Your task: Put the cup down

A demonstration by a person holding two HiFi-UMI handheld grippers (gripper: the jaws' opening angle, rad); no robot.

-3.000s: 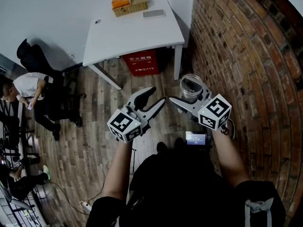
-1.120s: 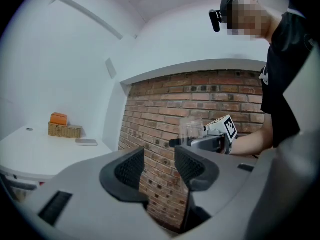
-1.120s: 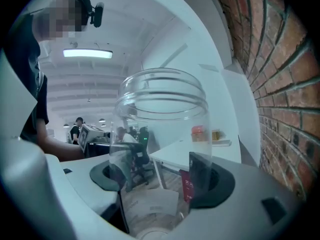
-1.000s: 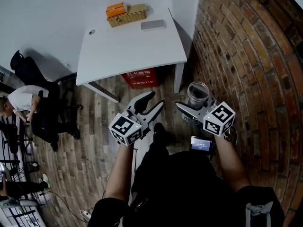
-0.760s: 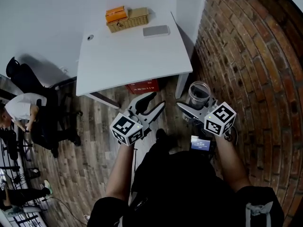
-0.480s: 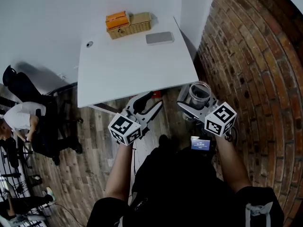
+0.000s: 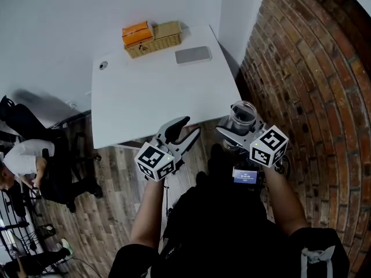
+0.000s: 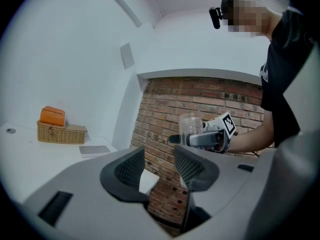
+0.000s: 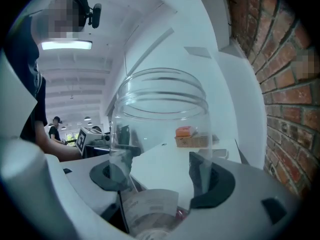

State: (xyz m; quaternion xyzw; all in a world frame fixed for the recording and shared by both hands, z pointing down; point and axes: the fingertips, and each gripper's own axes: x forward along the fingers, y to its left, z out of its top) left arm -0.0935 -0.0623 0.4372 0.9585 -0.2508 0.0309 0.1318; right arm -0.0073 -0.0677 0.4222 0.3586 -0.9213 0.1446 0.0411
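Observation:
A clear plastic cup [image 7: 242,116] stands upright in my right gripper [image 7: 236,128], which is shut on its lower part, in the air by the front right corner of the white table [image 7: 162,91]. In the right gripper view the cup [image 9: 160,114] fills the space between both pads of the gripper [image 9: 160,170], and a paper label shows near its bottom. My left gripper [image 7: 189,126] is open and holds nothing, just left of the cup at the table's front edge. In the left gripper view its jaws [image 8: 159,166] stand apart, and the cup [image 8: 191,126] shows beyond them.
A wicker basket [image 7: 155,37] with an orange box [image 7: 137,33], a flat grey device [image 7: 193,55] and a small round thing [image 7: 102,65] lie at the table's far side. A brick wall [image 7: 313,97] runs along the right. A seated person [image 7: 23,158] and chairs are at far left.
The table has come much closer in the head view. Both grippers and the cup, earlier over the wooden floor, now hang at the table's front edge. The grip on the cup is unchanged.

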